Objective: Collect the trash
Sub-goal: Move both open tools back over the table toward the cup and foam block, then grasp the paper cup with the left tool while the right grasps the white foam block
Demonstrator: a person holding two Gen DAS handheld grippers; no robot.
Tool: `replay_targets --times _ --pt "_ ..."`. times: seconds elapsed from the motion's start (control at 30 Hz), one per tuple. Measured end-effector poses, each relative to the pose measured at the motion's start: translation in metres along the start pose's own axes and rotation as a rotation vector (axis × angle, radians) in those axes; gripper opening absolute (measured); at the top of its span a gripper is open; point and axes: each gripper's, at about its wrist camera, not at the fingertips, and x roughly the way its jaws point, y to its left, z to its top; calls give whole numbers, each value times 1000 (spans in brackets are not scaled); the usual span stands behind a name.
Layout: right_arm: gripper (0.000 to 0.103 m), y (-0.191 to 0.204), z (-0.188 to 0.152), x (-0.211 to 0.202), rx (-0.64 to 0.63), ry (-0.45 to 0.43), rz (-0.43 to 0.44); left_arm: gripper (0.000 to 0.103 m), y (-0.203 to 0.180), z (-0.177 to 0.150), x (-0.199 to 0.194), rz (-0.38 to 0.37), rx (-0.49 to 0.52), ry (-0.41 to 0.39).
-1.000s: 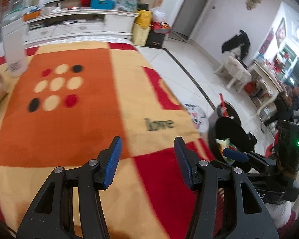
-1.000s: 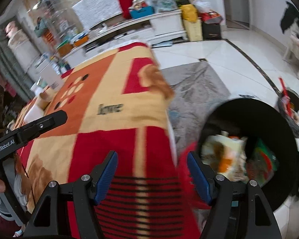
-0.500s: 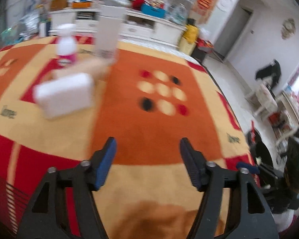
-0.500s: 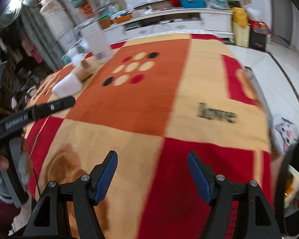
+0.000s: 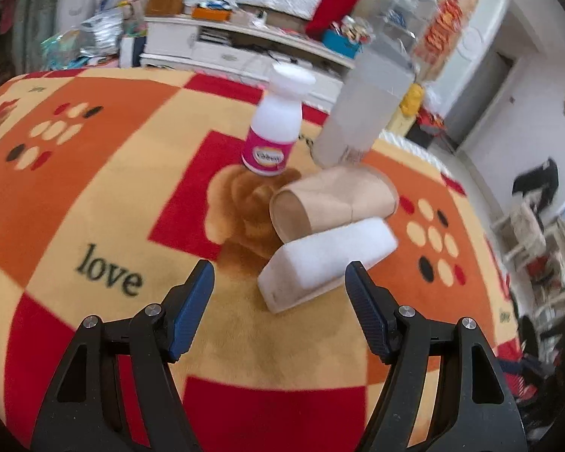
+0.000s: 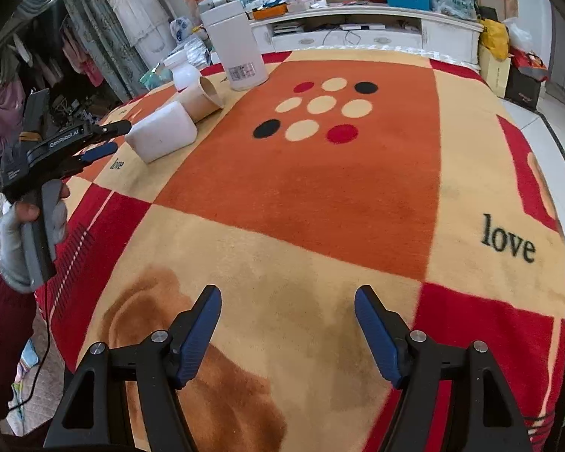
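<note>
A white foam block (image 5: 327, 260) lies on the blanket-covered table (image 5: 94, 188), just beyond my open, empty left gripper (image 5: 278, 301). A tipped brown paper cup (image 5: 331, 199) touches its far side. A small white bottle with a pink label (image 5: 275, 132) and a tall frosted container (image 5: 361, 113) stand behind. In the right wrist view the block (image 6: 162, 135), cup (image 6: 203, 98), bottle (image 6: 182, 69) and container (image 6: 237, 52) sit at the far left, with the left gripper (image 6: 109, 139) beside the block. My right gripper (image 6: 286, 335) is open and empty over bare blanket.
A white cabinet (image 6: 358, 30) with clutter runs along the far side of the table. Boxes and bags (image 6: 508, 56) stand on the tiled floor at the right. Curtains and hanging clothes (image 6: 75, 56) are at the left.
Both grippers have swung left, away from the black trash bin on the floor. The left gripper has closed in on the foam block and cup. Both stay open.
</note>
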Motion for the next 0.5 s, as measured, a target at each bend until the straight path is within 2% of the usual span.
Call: replay_targets --times 0.13,0.23,0.27,0.37,0.5 --pt "71 -2 0 2 7 7 -4 71 -23 -6 11 -76 69 27" --pt "71 -4 1 1 14 7 -9 71 -45 -7 7 -25 152 -25" --pt "71 -5 1 0 18 6 -10 71 -50 -6 6 -33 164 -39" --pt "71 -8 0 -2 27 2 -7 70 -56 -2 1 -64 121 -38" --pt "71 -13 0 -7 42 -12 -9 70 -71 -4 -18 -213 64 -34"
